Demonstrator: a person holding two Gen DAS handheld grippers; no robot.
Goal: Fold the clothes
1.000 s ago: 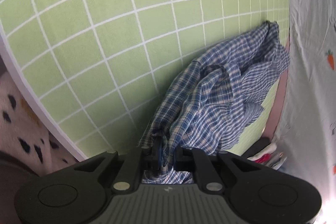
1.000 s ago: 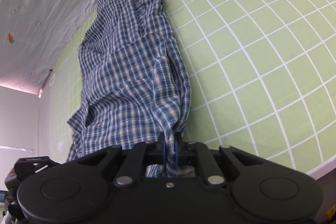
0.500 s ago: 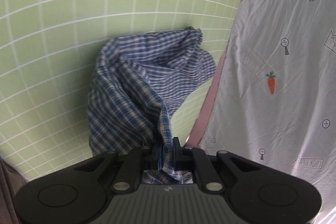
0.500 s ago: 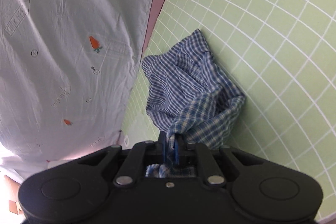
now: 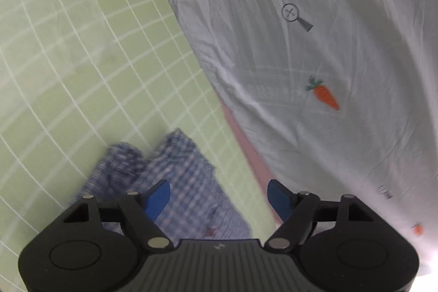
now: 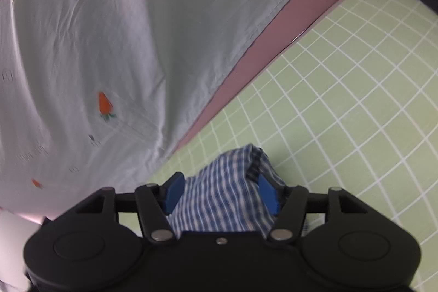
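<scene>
The shirt (image 6: 227,193) is blue-and-white plaid. It lies on a light green mat (image 5: 82,67) (white grid lines). The sheet (image 5: 328,45) is pale, printed with orange carrots.

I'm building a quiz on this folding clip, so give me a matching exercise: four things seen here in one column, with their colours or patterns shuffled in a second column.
Things:
1. plaid shirt
2. mat
3. sheet
4. finger pads

Looks:
A. pale with small carrot prints
B. plain blue
C. green with a white grid
D. blue and white checks

Pairs: 1-D, 2-C, 3-A, 4-B
</scene>
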